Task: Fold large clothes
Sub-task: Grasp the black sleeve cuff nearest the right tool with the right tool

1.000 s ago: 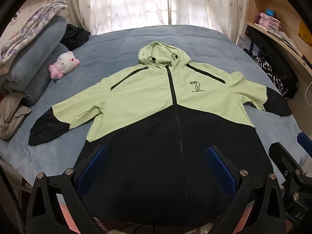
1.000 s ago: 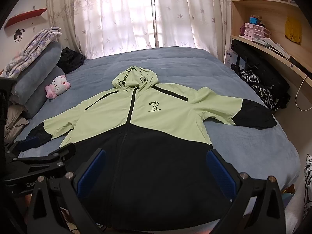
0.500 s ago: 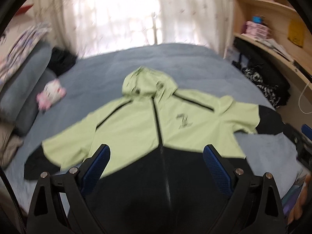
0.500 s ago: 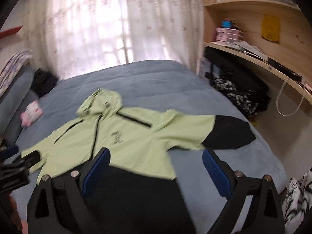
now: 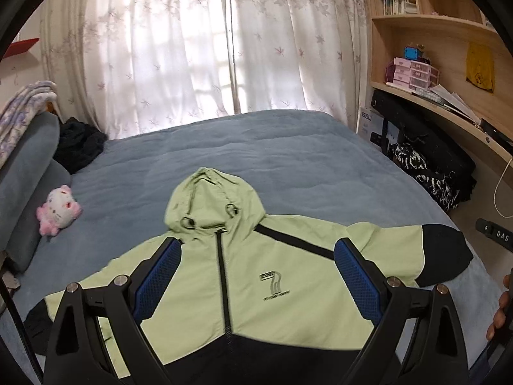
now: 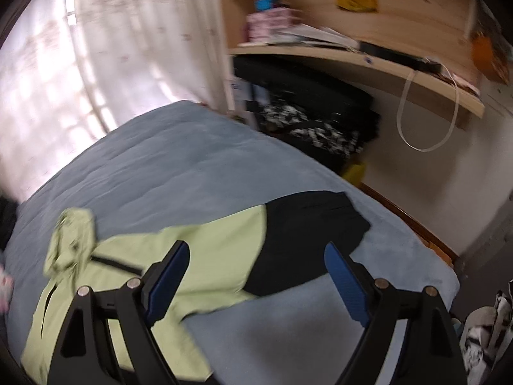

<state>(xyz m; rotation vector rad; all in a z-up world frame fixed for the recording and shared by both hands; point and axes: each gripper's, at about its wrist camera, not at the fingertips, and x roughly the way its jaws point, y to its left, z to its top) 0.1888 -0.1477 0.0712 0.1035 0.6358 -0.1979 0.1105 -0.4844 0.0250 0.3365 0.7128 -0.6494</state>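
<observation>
Jacket [image 5: 224, 288] flat on bed [image 5: 288, 160]. Left claw [image 5: 256, 276] agape, empty; right claw [image 6: 255, 276] just narrowing, nothing between.

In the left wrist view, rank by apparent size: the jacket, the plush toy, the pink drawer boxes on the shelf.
1. jacket, largest by far.
2. plush toy.
3. pink drawer boxes: look about alike to the toy and sit farther away, so order unsure.
</observation>
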